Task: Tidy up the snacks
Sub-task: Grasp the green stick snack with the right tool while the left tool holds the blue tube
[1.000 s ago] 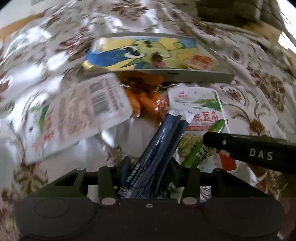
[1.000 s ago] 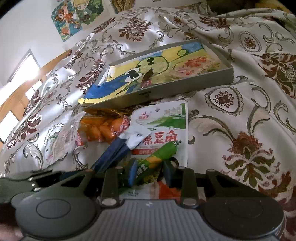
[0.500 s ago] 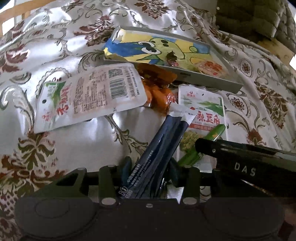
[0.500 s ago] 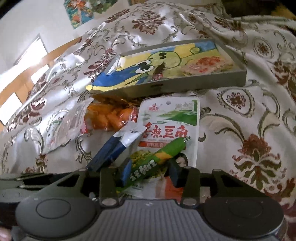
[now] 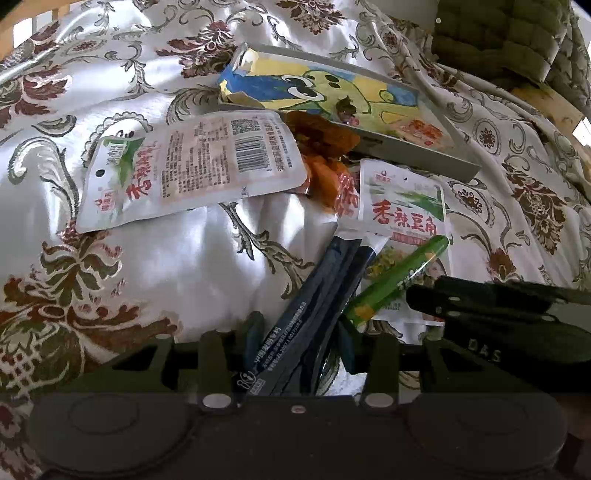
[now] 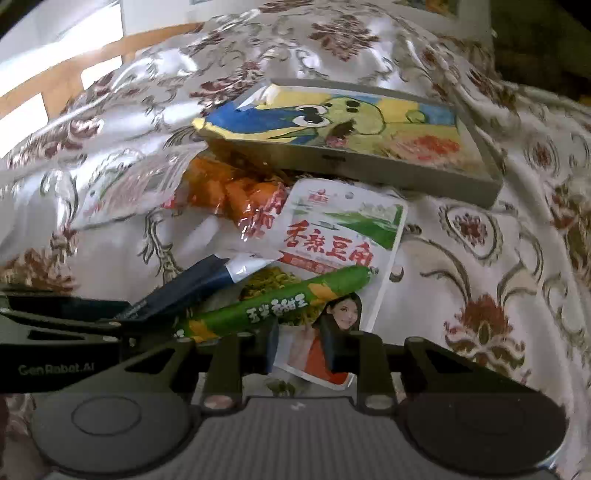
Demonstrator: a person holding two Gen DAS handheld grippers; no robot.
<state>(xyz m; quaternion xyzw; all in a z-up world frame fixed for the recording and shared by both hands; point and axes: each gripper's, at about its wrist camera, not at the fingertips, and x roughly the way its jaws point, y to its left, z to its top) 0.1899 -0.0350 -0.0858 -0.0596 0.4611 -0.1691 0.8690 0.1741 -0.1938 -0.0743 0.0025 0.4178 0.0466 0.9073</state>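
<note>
My left gripper [image 5: 301, 336] is shut on two dark blue stick sachets [image 5: 317, 295], which jut forward from between its fingers. A green sausage stick [image 6: 280, 302] lies slantwise on a white and green bean packet [image 6: 343, 229]. My right gripper [image 6: 301, 338] sits just short of the sausage. Its jaws are closing, with only the packet's lower corner showing between them and no pad pressing on the sausage. Beyond are an orange snack bag [image 6: 236, 188], a white packet [image 5: 192, 166] lying back side up, and a shallow grey box [image 6: 351, 166] lined with a cartoon picture.
Everything lies on a shiny floral bedspread [image 5: 110, 277] with soft folds. The right gripper's black body [image 5: 498, 321] crowds the lower right of the left wrist view. A green cushion [image 5: 498, 33] sits at the far right, and a wooden frame [image 6: 66, 74] at the far left.
Both views have rolled and shifted slightly. The green sausage, earlier between my right fingers, now lies across just past their tips. The blue sachets stay fixed in my left gripper.
</note>
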